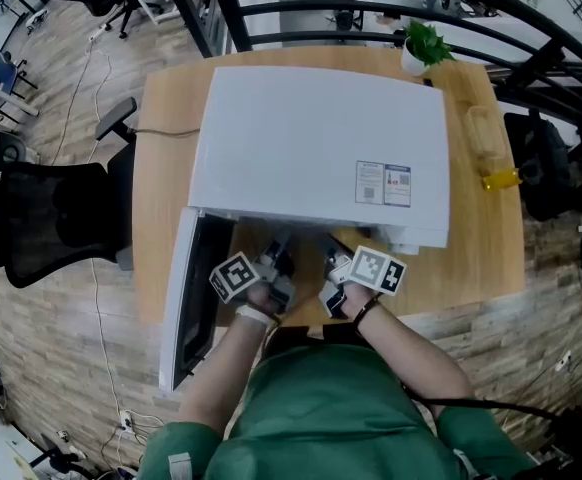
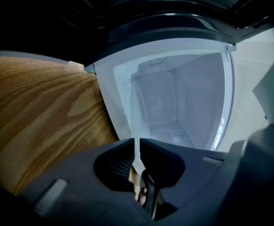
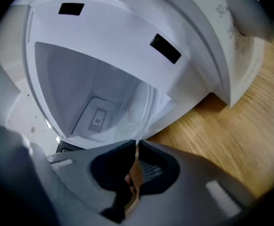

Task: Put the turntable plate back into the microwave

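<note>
A white microwave (image 1: 321,148) stands on a wooden table, its door (image 1: 186,298) swung open to the left. Both grippers sit side by side at the mouth of the cavity: my left gripper (image 1: 276,266) and my right gripper (image 1: 333,266). In the left gripper view, the clear glass turntable plate (image 2: 133,112) runs edge-on from my left gripper (image 2: 138,147) toward the white cavity (image 2: 184,98), and the jaws are shut on its rim. In the right gripper view, my right gripper (image 3: 137,147) is shut on the plate's (image 3: 144,112) other rim. From the head view the plate is hidden under the microwave's top.
A small potted plant (image 1: 421,48) stands at the table's far right corner, and a clear bottle with a yellow cap (image 1: 491,153) lies to the right of the microwave. A black office chair (image 1: 41,218) stands left of the table (image 1: 166,168). The control panel (image 3: 231,27) flanks the cavity's right.
</note>
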`<action>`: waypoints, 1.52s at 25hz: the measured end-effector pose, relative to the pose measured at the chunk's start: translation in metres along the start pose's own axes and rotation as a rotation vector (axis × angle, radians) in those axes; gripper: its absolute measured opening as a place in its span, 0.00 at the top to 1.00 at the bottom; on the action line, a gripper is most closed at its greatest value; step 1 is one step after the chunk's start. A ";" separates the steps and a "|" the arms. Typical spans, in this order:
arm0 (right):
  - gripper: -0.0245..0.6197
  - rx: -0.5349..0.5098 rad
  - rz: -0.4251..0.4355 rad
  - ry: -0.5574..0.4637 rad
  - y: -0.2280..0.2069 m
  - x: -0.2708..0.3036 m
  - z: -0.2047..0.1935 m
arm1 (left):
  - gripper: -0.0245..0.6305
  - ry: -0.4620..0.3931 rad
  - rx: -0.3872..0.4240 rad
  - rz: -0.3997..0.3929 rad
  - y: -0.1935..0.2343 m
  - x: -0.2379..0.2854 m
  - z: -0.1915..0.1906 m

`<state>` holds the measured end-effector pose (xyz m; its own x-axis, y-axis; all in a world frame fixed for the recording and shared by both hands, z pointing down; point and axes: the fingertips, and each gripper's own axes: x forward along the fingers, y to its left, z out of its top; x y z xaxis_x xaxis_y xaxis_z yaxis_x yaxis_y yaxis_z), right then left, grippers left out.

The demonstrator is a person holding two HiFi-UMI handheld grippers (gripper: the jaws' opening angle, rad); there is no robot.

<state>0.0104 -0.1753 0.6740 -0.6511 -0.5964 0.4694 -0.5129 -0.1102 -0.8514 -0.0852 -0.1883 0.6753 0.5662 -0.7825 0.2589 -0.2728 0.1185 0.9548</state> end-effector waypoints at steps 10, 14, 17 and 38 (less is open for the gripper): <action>0.96 -0.081 -0.033 -0.026 0.013 0.012 0.020 | 0.89 -0.007 0.027 0.020 0.001 0.007 0.014; 0.95 -0.117 -0.102 -0.009 0.006 0.004 0.008 | 0.89 -0.005 0.021 0.016 0.001 0.008 0.013; 0.84 -0.096 -0.100 -0.011 0.001 0.004 0.004 | 0.89 0.001 0.019 0.010 0.000 0.010 0.012; 0.87 -0.097 -0.062 -0.041 0.008 0.026 0.030 | 0.90 -0.013 0.029 0.006 -0.008 0.023 0.022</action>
<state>0.0063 -0.2150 0.6726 -0.5943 -0.6231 0.5084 -0.6043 -0.0711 -0.7936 -0.0873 -0.2206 0.6708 0.5541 -0.7900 0.2623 -0.2988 0.1053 0.9485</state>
